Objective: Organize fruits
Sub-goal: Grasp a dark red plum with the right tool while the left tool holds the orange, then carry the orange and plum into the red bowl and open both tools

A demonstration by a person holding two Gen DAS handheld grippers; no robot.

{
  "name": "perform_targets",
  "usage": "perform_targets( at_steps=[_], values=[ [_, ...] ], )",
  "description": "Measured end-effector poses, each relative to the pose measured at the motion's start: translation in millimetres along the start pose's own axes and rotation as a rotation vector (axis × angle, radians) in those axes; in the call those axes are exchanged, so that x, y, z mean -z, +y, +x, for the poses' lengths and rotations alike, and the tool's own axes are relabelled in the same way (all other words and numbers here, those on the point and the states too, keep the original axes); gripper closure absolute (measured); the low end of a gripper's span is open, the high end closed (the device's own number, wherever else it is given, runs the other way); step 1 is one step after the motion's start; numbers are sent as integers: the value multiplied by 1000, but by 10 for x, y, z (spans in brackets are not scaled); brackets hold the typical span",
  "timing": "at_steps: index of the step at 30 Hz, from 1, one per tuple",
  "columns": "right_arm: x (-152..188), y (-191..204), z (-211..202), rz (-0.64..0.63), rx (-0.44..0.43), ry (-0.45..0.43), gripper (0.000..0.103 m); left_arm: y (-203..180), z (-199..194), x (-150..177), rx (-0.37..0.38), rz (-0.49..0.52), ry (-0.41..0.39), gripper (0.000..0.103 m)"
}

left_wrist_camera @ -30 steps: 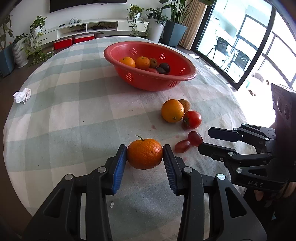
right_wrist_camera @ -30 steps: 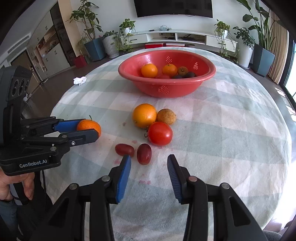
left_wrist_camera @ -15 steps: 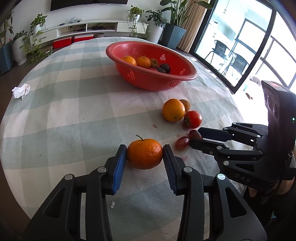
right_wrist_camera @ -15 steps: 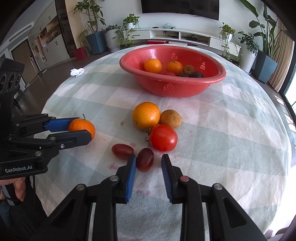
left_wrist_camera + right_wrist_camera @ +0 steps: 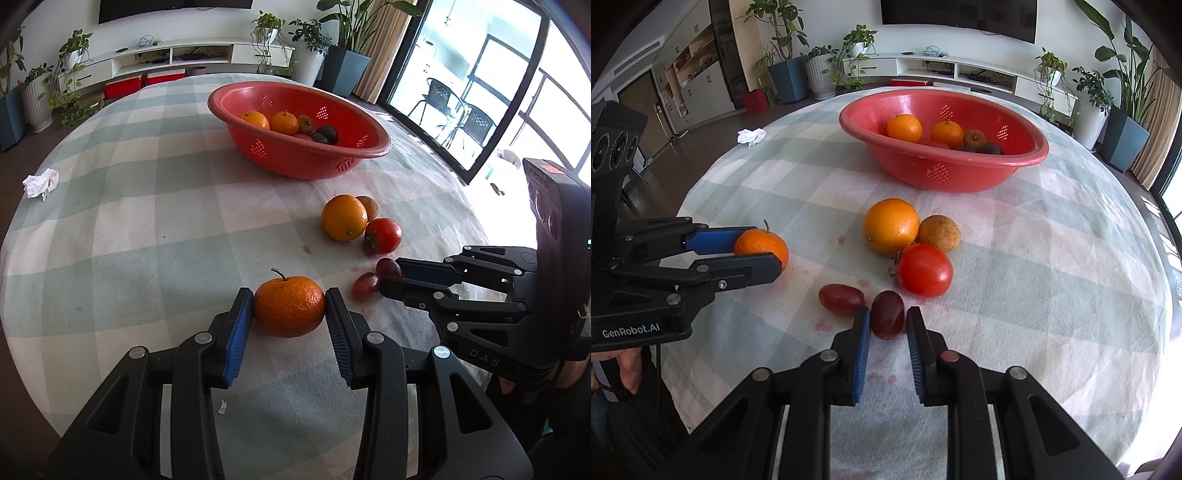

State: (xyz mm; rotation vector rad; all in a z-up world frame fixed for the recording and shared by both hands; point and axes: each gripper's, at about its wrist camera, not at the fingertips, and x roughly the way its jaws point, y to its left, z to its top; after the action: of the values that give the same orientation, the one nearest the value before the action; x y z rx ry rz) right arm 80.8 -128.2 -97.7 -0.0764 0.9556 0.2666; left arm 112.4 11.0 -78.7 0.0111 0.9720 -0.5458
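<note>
My left gripper (image 5: 289, 308) is shut on a mandarin (image 5: 289, 312) with a stem, low over the checked tablecloth; it also shows in the right wrist view (image 5: 761, 248). My right gripper (image 5: 887, 323) has its pads around a dark red grape (image 5: 887, 318), nearly closed on it. A second grape (image 5: 841, 299) lies just left of it. Beyond lie a tomato (image 5: 924, 270), an orange (image 5: 891, 225) and a small brownish fruit (image 5: 939, 233). The red basket (image 5: 942, 173) at the far side holds several fruits.
A crumpled white tissue (image 5: 40, 182) lies at the table's far left edge. The round table (image 5: 1052, 258) drops off on all sides. Potted plants and a TV shelf stand behind. Red juice stains mark the cloth near the grapes.
My right gripper moved forward to the right-hand grape and narrowed its jaws around it. My left gripper kept hold of the mandarin and barely moved.
</note>
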Motion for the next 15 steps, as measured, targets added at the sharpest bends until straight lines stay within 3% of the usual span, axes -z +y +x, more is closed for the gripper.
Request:
perform_targets(
  at_steps=[15],
  values=[
    [3,-159,-369,65,-33,-66,83,-51,-137,-62,7,19,-35,65]
  ],
)
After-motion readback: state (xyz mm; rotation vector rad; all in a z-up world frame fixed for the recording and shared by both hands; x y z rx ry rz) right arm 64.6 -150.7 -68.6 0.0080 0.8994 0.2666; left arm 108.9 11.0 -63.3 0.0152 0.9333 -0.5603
